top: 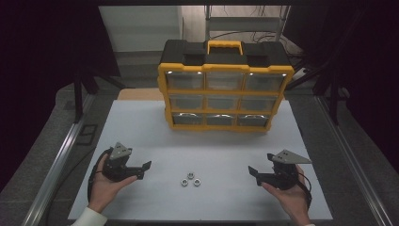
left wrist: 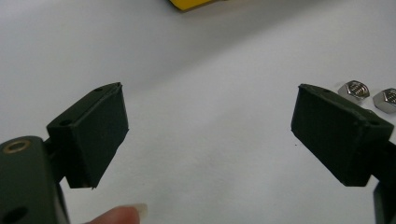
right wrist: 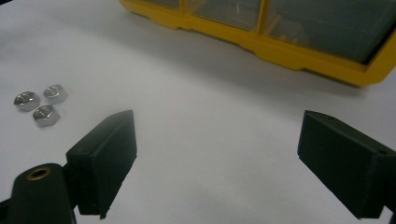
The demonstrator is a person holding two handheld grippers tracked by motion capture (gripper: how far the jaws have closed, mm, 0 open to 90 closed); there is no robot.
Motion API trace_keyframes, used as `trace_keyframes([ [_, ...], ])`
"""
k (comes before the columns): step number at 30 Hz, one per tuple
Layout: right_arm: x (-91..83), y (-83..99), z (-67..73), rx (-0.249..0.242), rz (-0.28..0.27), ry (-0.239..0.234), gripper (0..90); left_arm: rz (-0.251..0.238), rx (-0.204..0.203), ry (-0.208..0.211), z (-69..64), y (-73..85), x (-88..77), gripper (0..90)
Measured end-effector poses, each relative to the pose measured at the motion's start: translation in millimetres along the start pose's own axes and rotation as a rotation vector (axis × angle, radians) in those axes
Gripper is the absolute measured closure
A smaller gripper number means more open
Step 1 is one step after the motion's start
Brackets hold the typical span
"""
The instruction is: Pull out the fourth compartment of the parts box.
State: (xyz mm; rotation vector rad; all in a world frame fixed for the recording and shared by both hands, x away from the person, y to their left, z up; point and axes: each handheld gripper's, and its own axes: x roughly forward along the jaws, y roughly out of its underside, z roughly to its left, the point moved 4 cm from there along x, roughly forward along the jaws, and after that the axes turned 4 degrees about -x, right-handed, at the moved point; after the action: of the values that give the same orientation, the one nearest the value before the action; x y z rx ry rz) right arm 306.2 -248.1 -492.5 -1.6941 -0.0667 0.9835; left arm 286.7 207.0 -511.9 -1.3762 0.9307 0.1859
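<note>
White tabletop [top: 155, 132] carries a yellow drawer organiser [top: 225, 84] at twelve o'clock and three steel nuts [top: 191, 180] near the front centre, flanked at nine o'clock by the left gripper [top: 145, 170] and at three o'clock by the right gripper [top: 254, 175], both with jaws spread wide and empty.

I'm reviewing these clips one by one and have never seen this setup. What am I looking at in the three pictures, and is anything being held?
A person sits at a white table with a hand-held two-jaw tool in each hand. The high view looks down from above: the left claw shows at the left, the right claw at the right. The other two pictures come from cameras riding on each claw, looking along its black jaws. Three metal nuts lie between the claws near the table's front; a yellow and black drawer organiser stands farther back. Both claws are open and hold nothing.
</note>
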Motion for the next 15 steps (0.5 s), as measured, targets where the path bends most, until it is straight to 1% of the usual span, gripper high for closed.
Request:
trace_keyframes([
  [1, 1.0, 1.4, -1.3, 0.007, 0.004, -0.005, 11.9, 0.000, 0.000, 0.000, 0.0, 0.0, 0.0, 11.8],
  [2, 2.0, 2.3, -2.0, 0.015, 0.005, -0.015, 11.8, 0.006, 0.022, -0.007, -2.0, -0.3, 0.6, 11.8],
  [3, 2.5, 2.9, -2.5, 0.021, 0.005, -0.018, 11.8, 0.006, 0.026, -0.008, -2.4, -0.3, 0.9, 11.7],
  [4, 2.5, 2.9, -2.5, 0.021, 0.005, -0.018, 11.8, 0.006, 0.026, -0.008, -2.4, -0.3, 0.9, 11.7],
  [5, 3.4, 4.0, -2.8, 0.032, 0.012, -0.014, 11.7, 0.001, 0.020, -0.005, -2.7, 0.5, 1.7, 11.7],
  [7, 4.8, 4.2, -3.9, 0.039, 0.012, 0.006, 11.6, 0.010, 0.023, -0.003, -2.1, 3.4, 2.3, 11.7],
  [9, 7.1, 3.6, -5.5, 0.054, 0.019, 0.009, 11.5, 0.012, 0.024, -0.004, -1.5, 5.2, 2.3, 11.8],
  [10, 8.3, 3.1, -6.0, 0.058, 0.022, 0.010, 11.4, 0.015, 0.020, -0.010, 0.7, 8.5, 1.9, 11.8],
  [13, 10.5, 2.3, -6.0, 0.050, 0.033, 0.026, 11.1, 0.012, 0.004, -0.018, 6.1, 11.2, -0.5, 12.0],
  [15, 10.6, 2.9, -4.8, 0.049, 0.038, 0.032, 11.1, 0.009, 0.001, -0.021, 7.6, 11.4, -1.3, 12.1],
])
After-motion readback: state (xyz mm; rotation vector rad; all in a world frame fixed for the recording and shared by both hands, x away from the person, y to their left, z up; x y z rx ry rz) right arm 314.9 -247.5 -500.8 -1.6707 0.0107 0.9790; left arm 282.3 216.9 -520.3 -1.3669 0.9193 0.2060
